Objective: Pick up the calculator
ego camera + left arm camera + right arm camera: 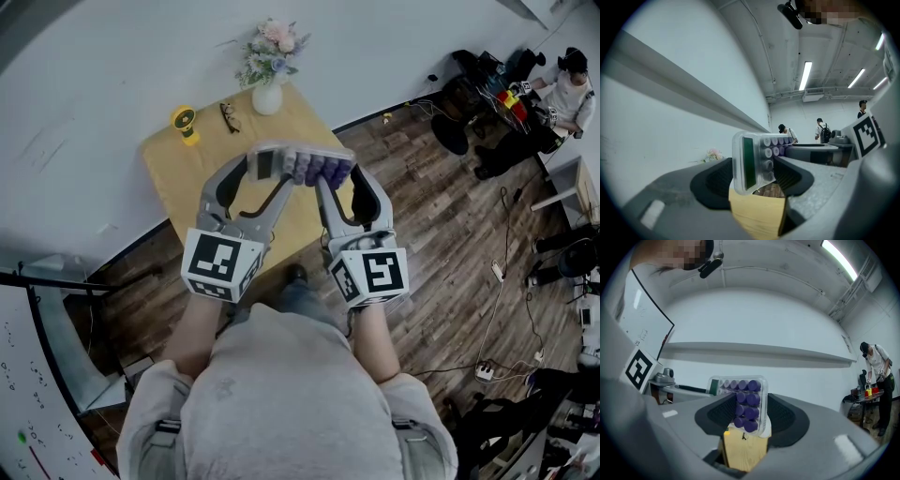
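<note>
I hold the calculator (302, 165) in the air above the wooden table (180, 173), in a clear case with purple keys and a green display. My left gripper (269, 170) is shut on its display end and my right gripper (339, 176) is shut on its keypad end. In the left gripper view the calculator (754, 160) stands on edge between the black pads of the left gripper (754, 174), display facing me. The right gripper view has the calculator (744, 403) squeezed between the pads of the right gripper (745, 412), keys towards the camera.
At the table's far edge stand a white vase of flowers (268, 92), a yellow object (185, 123) and a pair of glasses (230, 116). A white wall runs behind the table. A person (566, 92) works at a cluttered desk at the far right. Cables lie on the wood floor (450, 281).
</note>
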Demonstrator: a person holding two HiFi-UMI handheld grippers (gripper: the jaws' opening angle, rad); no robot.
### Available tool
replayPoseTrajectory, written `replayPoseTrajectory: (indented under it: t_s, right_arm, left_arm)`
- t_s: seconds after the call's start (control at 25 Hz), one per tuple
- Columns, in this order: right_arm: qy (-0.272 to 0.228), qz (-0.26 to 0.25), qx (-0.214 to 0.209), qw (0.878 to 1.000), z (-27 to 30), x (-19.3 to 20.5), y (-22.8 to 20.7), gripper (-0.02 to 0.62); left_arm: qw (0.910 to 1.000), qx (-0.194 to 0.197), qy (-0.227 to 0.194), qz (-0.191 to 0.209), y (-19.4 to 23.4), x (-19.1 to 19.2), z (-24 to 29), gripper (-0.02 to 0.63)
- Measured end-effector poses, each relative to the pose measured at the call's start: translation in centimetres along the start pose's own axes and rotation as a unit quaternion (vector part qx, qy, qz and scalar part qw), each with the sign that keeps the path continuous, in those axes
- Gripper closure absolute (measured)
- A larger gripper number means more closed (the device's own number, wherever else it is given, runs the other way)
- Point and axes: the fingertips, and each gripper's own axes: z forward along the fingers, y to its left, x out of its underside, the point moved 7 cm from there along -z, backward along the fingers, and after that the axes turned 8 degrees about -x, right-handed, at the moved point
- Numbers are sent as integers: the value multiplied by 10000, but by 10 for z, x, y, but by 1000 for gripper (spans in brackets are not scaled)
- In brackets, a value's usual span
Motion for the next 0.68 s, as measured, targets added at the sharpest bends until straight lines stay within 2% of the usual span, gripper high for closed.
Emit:
replayPoseTrajectory:
  t_s: [0.68]
  right_arm:
    - [9, -24, -48, 10000, 12, 0, -2, 397]
  left_arm:
    - [10000, -37, -1, -47, 9, -1, 7, 327]
